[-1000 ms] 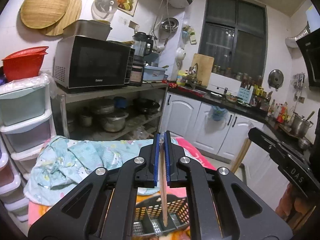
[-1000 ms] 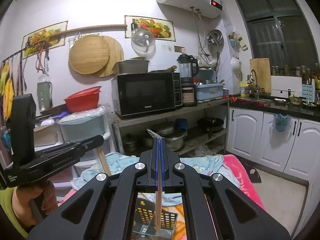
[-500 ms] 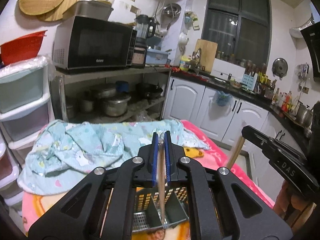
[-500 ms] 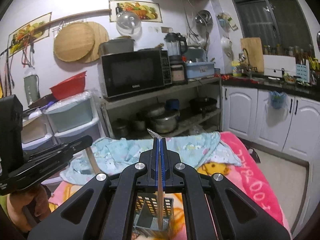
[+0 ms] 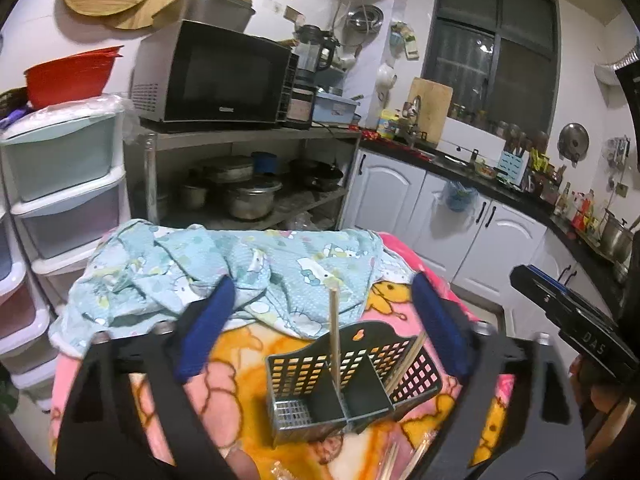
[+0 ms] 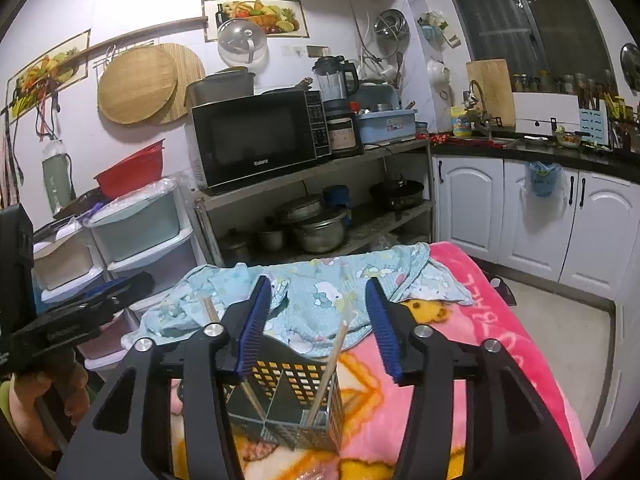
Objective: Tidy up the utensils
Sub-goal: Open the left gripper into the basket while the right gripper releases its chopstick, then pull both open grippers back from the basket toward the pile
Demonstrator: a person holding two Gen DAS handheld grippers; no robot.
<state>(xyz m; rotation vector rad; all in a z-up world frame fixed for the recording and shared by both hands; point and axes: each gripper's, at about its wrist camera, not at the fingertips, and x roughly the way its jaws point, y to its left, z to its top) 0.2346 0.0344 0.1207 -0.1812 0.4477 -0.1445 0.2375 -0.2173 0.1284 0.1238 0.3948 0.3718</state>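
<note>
A dark grey perforated utensil caddy (image 5: 352, 380) with two compartments stands on the blanket; it also shows in the right wrist view (image 6: 286, 404). One wooden chopstick (image 5: 335, 340) stands in its left compartment, another (image 5: 408, 360) leans in the right one. In the right wrist view the two chopsticks (image 6: 328, 364) (image 6: 236, 364) lean in separate compartments. My left gripper (image 5: 320, 320) is open, above and around the caddy. My right gripper (image 6: 318, 320) is open above it. Both are empty.
A pink and orange cartoon blanket (image 5: 248, 360) covers the table, with a crumpled light blue cloth (image 5: 224, 268) at its far end. More chopsticks in clear wrap (image 5: 390, 460) lie in front of the caddy. Plastic drawers (image 5: 60, 184) and a shelf with a microwave (image 5: 216, 76) stand behind.
Both grippers were shut on a chopstick each above the caddy. They lowered, then opened, and each chopstick now stands in the caddy.
</note>
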